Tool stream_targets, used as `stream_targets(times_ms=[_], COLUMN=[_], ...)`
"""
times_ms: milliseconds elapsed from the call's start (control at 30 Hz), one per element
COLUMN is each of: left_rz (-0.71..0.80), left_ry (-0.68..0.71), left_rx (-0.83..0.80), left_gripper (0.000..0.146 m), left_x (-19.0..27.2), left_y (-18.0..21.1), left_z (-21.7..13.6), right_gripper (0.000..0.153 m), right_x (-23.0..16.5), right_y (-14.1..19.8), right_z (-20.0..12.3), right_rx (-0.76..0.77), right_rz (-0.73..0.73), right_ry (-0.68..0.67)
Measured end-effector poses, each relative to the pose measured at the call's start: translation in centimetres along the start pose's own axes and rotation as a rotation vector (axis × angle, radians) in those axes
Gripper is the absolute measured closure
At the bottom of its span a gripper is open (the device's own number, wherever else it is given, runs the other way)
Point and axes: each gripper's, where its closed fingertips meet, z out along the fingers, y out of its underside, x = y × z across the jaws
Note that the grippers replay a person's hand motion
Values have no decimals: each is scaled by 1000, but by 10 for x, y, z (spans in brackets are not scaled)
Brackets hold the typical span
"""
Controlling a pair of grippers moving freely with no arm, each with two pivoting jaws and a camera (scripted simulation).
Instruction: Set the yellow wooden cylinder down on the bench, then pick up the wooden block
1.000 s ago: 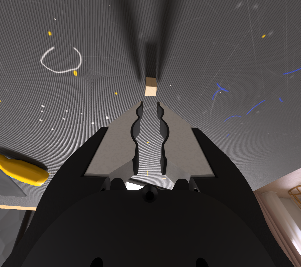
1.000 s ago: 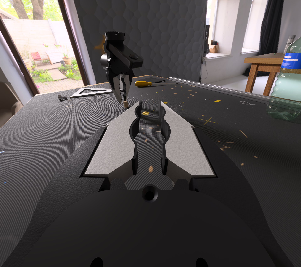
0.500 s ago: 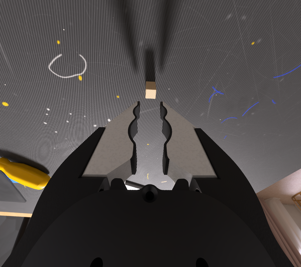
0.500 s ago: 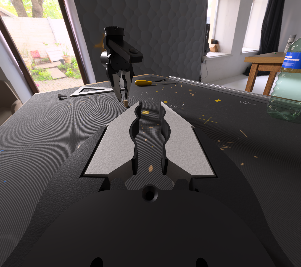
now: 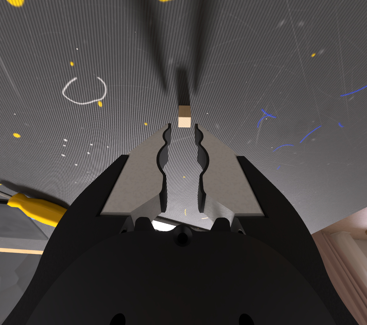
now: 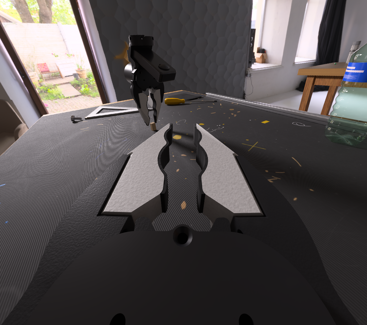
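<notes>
The small light wooden block (image 5: 184,115) stands on the dark ribbed bench mat (image 5: 258,57). My left gripper (image 5: 183,124) is open and points down at it, with the fingertips just short of the block on either side. In the right wrist view the left gripper (image 6: 152,121) hangs tilted over the block (image 6: 153,126), its tips close above it. My right gripper (image 6: 183,126) is open and empty, low over the mat, some way in front of the block. I see no yellow wooden cylinder in either view; the yellow patches on the mat are paint spots.
A yellow-handled screwdriver (image 6: 174,100) and a metal triangle square (image 6: 111,112) lie at the far end of the bench, with a small black bolt (image 6: 75,118) to the left. A clear plastic bottle (image 6: 351,109) stands at the right edge by a metal rail (image 6: 258,103).
The left jaws have opened wider, and the gripper has closed in on the block, which now shows level with its fingertips. The right gripper has not moved.
</notes>
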Motion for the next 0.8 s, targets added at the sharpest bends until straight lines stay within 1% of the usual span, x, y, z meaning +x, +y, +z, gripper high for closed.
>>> stream_targets(times_ms=[100, 200, 300, 367, 433, 467, 533, 600, 633, 733, 800], left_rz=[1, 16, 14, 5, -10, -14, 19, 122, 191, 359, 415], left_ry=[10, 10, 5, -31, -113, -155, -196, -195, -180, -107, -61], left_rx=[0, 0, 0, -3, 5, 37, 171, 298, 340, 371, 343], left_gripper=[127, 135, 135, 135, 135, 135, 135, 135, 135, 135, 135], left_x=[1, 2, 2, 0, -2, 1, 17, 46, 63, 107, 123], left_y=[1, 1, 0, 1, -1, -8, -35, -71, -89, -136, -157], left_z=[3, 3, -1, -12, -33, -46, -72, -87, -89, -72, -52], right_gripper=[132, 132, 132, 132, 132, 132, 132, 132, 132, 131, 131], right_x=[0, 0, 0, -1, 0, 0, 0, 0, 0, 0, 1], right_y=[0, 1, 0, 0, 1, 1, 1, 1, 1, 0, 0], right_z=[0, 0, 0, 0, 0, 0, 0, 0, 0, 0, -1], right_rx=[-4, -5, -3, -3, -4, -4, -3, -4, -4, 1, 8], right_rz=[-1, -2, -1, -1, 1, 3, 9, 13, 15, 18, 25], right_ry=[-2, -2, -3, -4, -4, -5, -6, -8, -9, -12, -12])
